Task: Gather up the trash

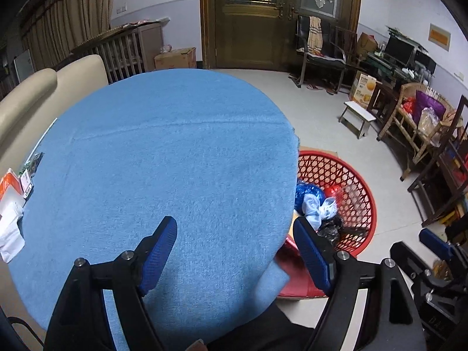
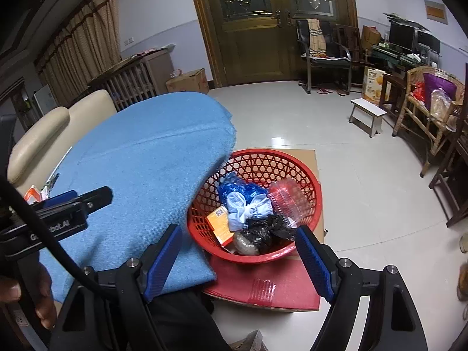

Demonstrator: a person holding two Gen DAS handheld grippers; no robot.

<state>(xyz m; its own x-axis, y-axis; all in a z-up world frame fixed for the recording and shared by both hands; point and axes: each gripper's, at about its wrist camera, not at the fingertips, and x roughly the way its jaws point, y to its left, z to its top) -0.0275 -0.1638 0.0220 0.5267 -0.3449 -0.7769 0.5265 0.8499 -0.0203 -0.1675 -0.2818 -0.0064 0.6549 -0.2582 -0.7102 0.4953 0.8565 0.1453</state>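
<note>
- The left gripper [image 1: 235, 253], with black arms and blue ribbed pads, is held wide apart over the round table covered with a blue cloth [image 1: 163, 152]; nothing is seen between its pads.
- The right gripper [image 2: 238, 256], of the same make, is held above the red plastic lattice basket [image 2: 307, 181], its jaws spread wide and empty.
- The basket is set on a flat cardboard box [image 2: 304, 158] on the pale tiled floor, just beside the table's edge, with a red sheet [image 2: 263, 280] under its near side.
- Trash is gathered inside the basket: a crumpled blue plastic bag [image 2: 237, 188], a knotted pale blue cloth bundle [image 2: 245, 209], an orange carton [image 2: 220, 226], a black plastic bag [image 2: 267, 231] and a clear plastic clamshell container [image 2: 288, 199].
- More items are left at the table's far left edge: an orange-and-white packet [image 1: 8, 187] and a crumpled white wrapper [image 1: 10, 228], lying close together.
- In the right wrist view, the left gripper is seen at the left, over the cloth, with part of a person's hand [image 2: 26, 295] below it.
</note>
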